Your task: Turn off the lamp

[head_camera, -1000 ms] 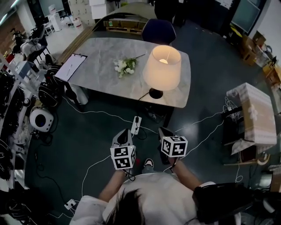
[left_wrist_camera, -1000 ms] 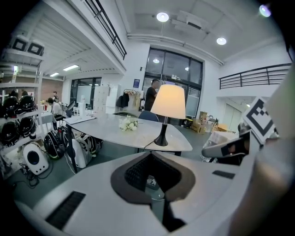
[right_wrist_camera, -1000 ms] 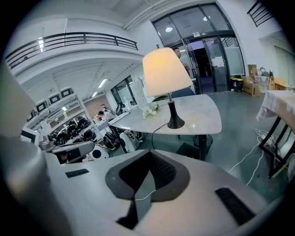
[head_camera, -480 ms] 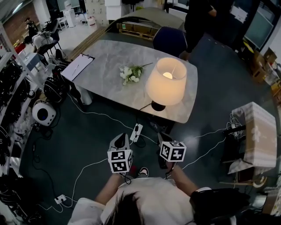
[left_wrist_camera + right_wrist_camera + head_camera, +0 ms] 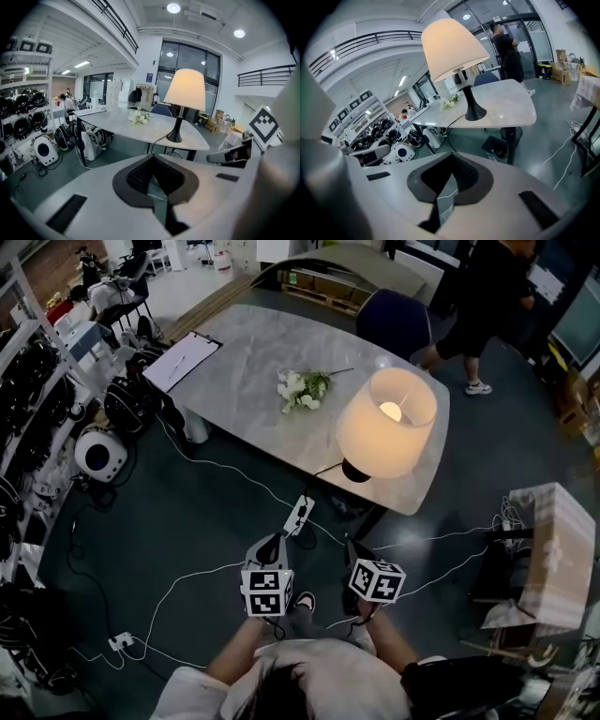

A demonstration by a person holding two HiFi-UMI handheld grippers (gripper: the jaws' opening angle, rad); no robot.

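Observation:
The lamp [image 5: 386,423] stands lit on the near right corner of the grey marble table [image 5: 244,348], with a cream shade on a black base [image 5: 356,472]. Its black cord runs off the table edge toward a white power strip [image 5: 299,515] on the floor. My left gripper [image 5: 273,543] and right gripper [image 5: 349,547] hang side by side over the floor, well short of the table and apart from the lamp. Both are shut on nothing. The left gripper view has the lamp [image 5: 185,91] ahead beyond its shut jaws; the right gripper view has the lamp [image 5: 452,49] ahead and above.
White flowers [image 5: 302,388] and a clipboard [image 5: 183,360] lie on the table. A dark chair [image 5: 394,320] stands behind it, and a person [image 5: 483,315] walks there. White cables [image 5: 206,582] cross the floor. Helmets and gear [image 5: 103,451] line the left; a covered box [image 5: 553,549] stands at right.
The lamp and table have shifted right and nearer in the head view. Both grippers sit slightly lower in the frame, still shut. A person has come into view behind the table.

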